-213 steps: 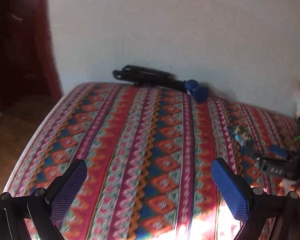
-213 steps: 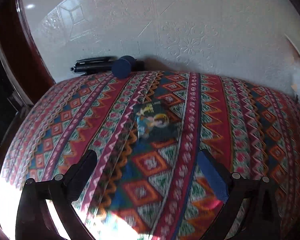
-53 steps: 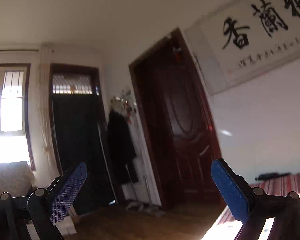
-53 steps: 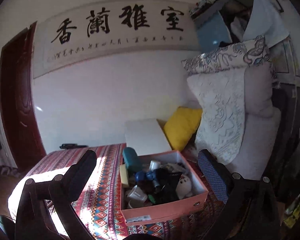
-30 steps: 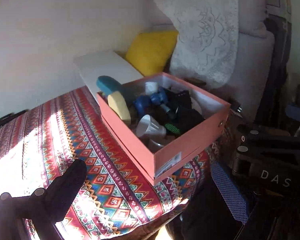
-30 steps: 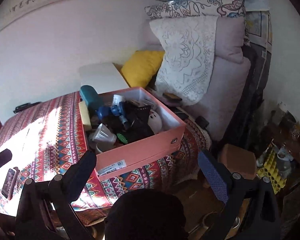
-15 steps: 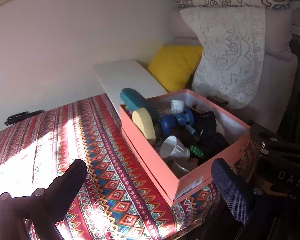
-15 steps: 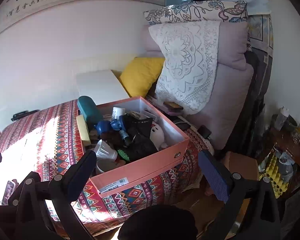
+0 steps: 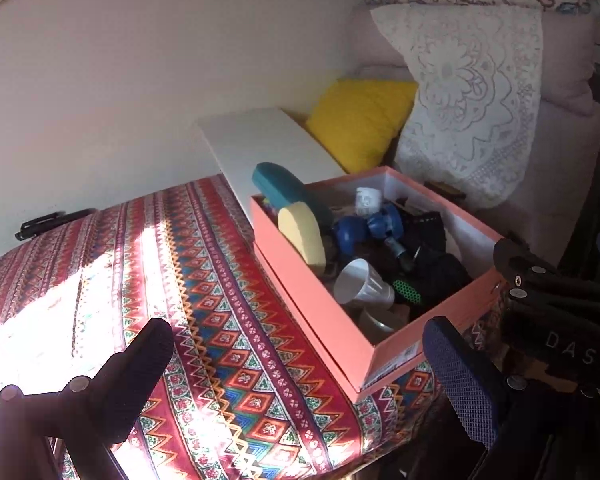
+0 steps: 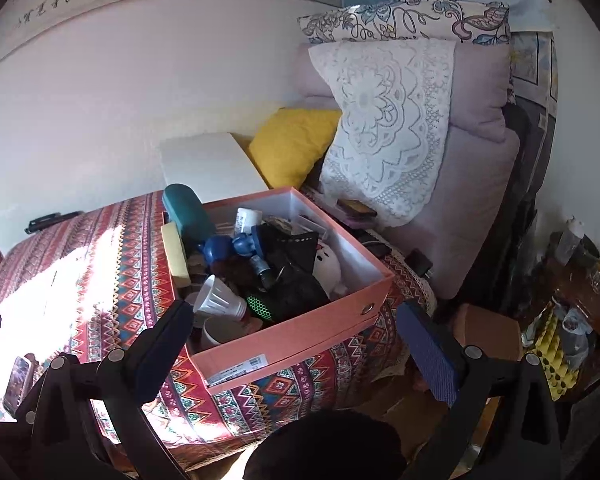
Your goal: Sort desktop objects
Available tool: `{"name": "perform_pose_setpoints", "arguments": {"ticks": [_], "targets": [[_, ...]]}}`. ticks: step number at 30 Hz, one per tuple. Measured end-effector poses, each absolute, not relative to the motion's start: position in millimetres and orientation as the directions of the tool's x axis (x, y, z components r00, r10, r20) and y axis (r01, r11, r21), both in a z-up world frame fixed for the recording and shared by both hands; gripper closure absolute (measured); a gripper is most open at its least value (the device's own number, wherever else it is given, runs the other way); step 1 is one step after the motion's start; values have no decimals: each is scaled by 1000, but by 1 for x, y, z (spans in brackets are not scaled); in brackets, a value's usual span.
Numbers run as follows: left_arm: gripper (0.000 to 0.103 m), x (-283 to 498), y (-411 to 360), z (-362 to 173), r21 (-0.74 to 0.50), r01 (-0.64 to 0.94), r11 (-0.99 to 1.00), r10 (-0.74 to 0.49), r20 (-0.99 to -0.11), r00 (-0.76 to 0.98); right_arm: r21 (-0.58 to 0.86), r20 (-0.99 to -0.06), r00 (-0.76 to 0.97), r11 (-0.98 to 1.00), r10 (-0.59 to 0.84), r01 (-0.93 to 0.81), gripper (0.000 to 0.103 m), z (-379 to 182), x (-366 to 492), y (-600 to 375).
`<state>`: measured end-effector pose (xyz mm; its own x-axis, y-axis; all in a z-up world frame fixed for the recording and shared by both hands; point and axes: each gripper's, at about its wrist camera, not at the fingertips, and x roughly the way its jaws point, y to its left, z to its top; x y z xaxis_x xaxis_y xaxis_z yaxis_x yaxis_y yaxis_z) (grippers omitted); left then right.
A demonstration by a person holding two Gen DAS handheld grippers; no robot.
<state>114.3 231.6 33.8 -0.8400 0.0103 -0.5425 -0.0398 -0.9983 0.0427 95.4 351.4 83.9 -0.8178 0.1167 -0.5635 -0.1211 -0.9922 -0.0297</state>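
A pink cardboard box [image 9: 320,312] [image 10: 300,332] stands at the right end of the patterned tablecloth [image 9: 204,280] [image 10: 112,264]. It is packed with objects: a teal case [image 9: 284,190] [image 10: 186,208], a yellow sponge [image 9: 302,236], a blue toy [image 10: 230,248], a white lamp bulb [image 9: 362,286] [image 10: 218,300], black items and a white plush [image 10: 328,266]. My left gripper [image 9: 300,368] hovers open over the cloth near the box's front corner. My right gripper [image 10: 296,340] is open in front of the box, held off the table edge. Neither holds anything.
A phone [image 10: 18,376] lies on the cloth at the near left. A black tool [image 9: 52,222] rests by the wall. A white board [image 9: 268,148], a yellow cushion [image 9: 360,120] and stacked bedding [image 10: 420,140] sit behind the box. The other gripper's body [image 9: 560,320] is close on the right.
Both views swung from the bare cloth and the room's door to the box. Over the last second both grippers drew slightly nearer to the box, staying open.
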Motion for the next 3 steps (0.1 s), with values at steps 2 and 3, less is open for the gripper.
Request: {"name": "perform_pose_setpoints", "arguments": {"ticks": [2,3], "targets": [[0,114,232,33,35,-42,-999,17,-537,-843,-30,-563,-818,-992,116,-120,0,84,96,351],[0,114,232,33,30,-44,-999,21,-537,-843,-31,-563,-818,-992,117,-120,0,84,95,350]]}}
